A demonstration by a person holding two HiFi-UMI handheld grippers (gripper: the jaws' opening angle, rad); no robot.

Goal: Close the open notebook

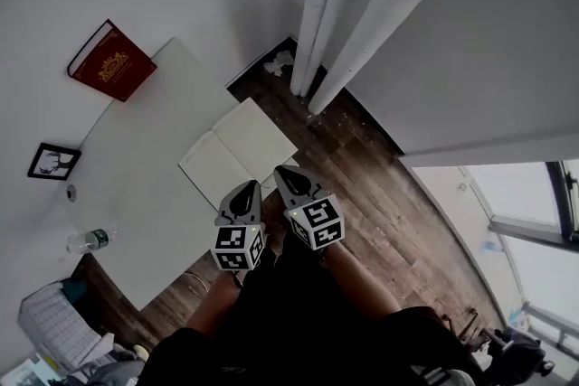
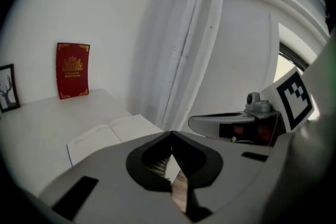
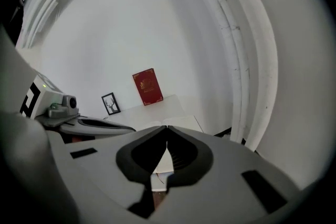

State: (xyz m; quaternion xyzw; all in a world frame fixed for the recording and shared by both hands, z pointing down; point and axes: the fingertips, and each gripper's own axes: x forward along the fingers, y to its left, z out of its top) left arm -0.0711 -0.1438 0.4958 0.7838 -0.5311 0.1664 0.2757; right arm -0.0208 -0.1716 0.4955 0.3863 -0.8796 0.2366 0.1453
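An open notebook with blank cream pages lies flat near the front edge of the white table. It also shows in the left gripper view as the notebook and in the right gripper view as a strip of page just past the jaws. My left gripper hovers at the notebook's near edge, jaws together and empty. Right beside it, my right gripper is shut too, its tip over the near right corner of the pages. Neither gripper holds anything.
A red book leans against the wall at the table's back. A small framed picture and a water bottle stand at the left. White pipes rise past the table's far corner. Wooden floor lies to the right.
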